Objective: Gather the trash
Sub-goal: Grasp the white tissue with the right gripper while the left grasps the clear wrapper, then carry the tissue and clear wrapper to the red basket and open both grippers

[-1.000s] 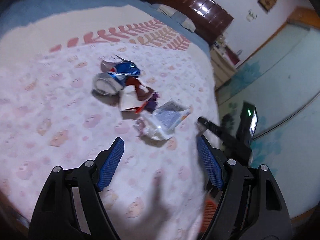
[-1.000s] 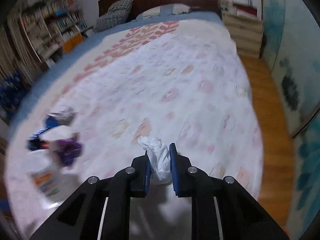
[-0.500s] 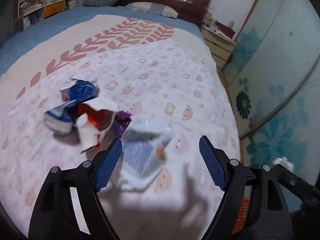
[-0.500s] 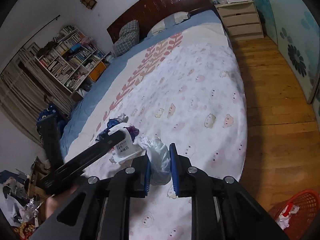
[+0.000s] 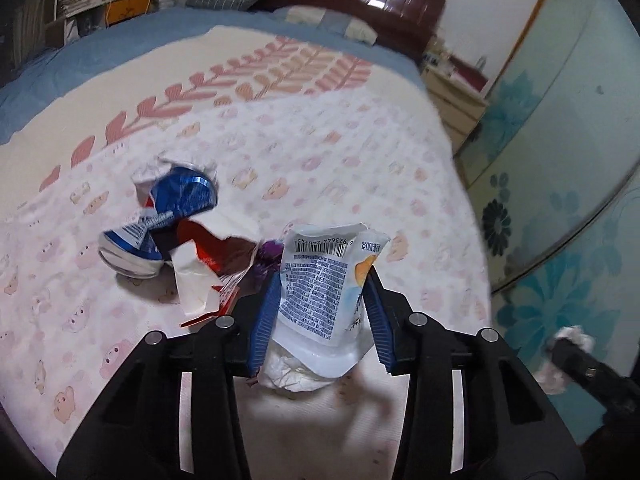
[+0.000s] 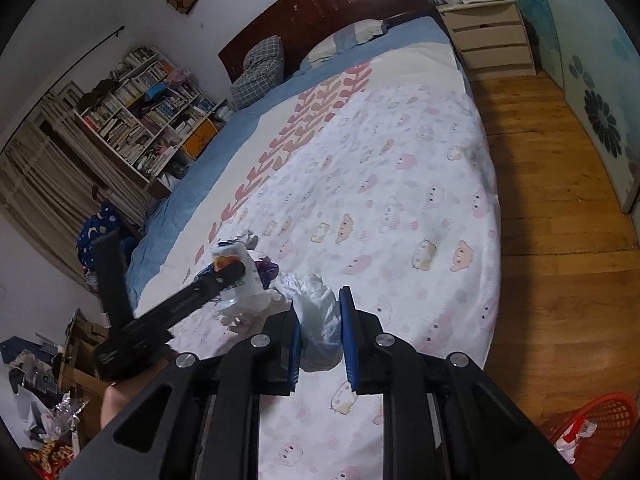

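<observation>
Lying on the near part of the bed point(image 5: 280, 128), the trash forms a small heap: a crushed blue can point(image 5: 160, 216), a torn red-and-white wrapper point(image 5: 204, 264) just right of it, a scrap of purple wrapper point(image 5: 267, 252) behind that, and a white printed packet point(image 5: 324, 280) with a barcode at the heap's right edge. The left gripper point(image 5: 320, 312) has this packet between its blue pads, and its jaws are closing on it; both pads appear to touch the packet's sides, which stands partly upright between them. From the right wrist view the same packet point(image 6: 240, 268) shows to the left, with the left gripper's black finger point(image 6: 216, 284) across it.

The right gripper point(image 6: 320, 324) is clamped on a crumpled white tissue wad point(image 6: 318, 312), held above the bedspread near the bed's near edge. In the left wrist view this wad point(image 5: 572, 336) appears at the far right, blurred.

A red mesh basket point(image 6: 600, 420) with some scraps inside stands on the wooden floor point(image 6: 560, 240) at the near right. Farther off are pillows point(image 6: 260, 68), a dark headboard point(image 6: 340, 4), a bedside drawer unit point(image 6: 492, 40) and a crowded bookshelf point(image 6: 144, 112) on the left.
</observation>
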Demonstrator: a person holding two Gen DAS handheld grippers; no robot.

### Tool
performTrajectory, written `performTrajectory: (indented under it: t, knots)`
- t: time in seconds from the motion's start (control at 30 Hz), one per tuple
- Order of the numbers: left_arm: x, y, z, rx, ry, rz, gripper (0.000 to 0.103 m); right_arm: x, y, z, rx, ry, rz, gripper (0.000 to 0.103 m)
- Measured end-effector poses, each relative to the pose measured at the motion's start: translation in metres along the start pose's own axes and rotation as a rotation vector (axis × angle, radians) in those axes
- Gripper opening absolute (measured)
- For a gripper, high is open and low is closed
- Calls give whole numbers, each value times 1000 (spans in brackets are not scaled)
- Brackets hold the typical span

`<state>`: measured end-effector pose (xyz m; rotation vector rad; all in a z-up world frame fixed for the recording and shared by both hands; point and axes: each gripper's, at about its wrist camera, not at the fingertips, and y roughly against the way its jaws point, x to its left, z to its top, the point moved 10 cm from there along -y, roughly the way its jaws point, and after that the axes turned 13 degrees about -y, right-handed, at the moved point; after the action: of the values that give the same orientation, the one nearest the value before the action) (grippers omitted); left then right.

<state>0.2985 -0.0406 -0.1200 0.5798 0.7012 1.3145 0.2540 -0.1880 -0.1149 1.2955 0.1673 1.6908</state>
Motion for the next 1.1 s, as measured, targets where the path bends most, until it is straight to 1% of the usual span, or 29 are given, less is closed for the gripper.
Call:
performTrajectory:
  t: [0.13,0.23,0.3,0.37,0.4,0.43,0.5,0.57,0.7,0.8,0.87,0.9,0.93,1.0,1.03,1.07,1.1]
  knots:
    - [-6,42,1,-74,0,-5,43,9,0,3,-15,8,20,19]
    - [-5,75,1,-127,5,1,43,21,8,4,-46,18,50,19]
    - [0,98,1,-168,18,10,43,28,13,-2,-47,15,73,19]
    - [9,111,-4,-192,39,32,44,33,20,-16,-35,19,90,19]
    - [15,113,-10,-187,43,53,44,33,22,-22,-26,18,93,19]
    - [23,114,-19,-169,48,93,44,33,25,-29,-18,13,100,19]
    - [36,116,-32,-147,89,120,44,33,31,-38,-11,23,101,19]
    - [40,124,-39,-148,115,113,43,33,39,-44,-15,33,105,19]
    - [32,154,-41,-192,94,80,43,29,63,-47,-40,41,113,19]
    - [12,185,-41,-234,69,42,43,24,93,-44,-64,44,130,19]
    - [-11,203,-38,-262,45,8,43,13,129,-39,-98,54,134,19]
    - [-27,212,-35,-276,27,-20,43,1,153,-36,-124,78,118,19]
    - [-49,222,-30,-291,0,-44,43,-8,167,-34,-141,91,100,19]
    - [-87,232,-24,-302,-47,-91,43,-49,215,-30,-191,99,39,19]
    - [-119,238,-20,-312,-81,-136,43,-65,229,-29,-203,91,16,20]
    - [-139,240,-20,-318,-107,-159,43,-92,248,-29,-217,71,-21,21]
    - [-168,242,-20,-322,-146,-187,43,-115,263,-30,-229,46,-50,21]
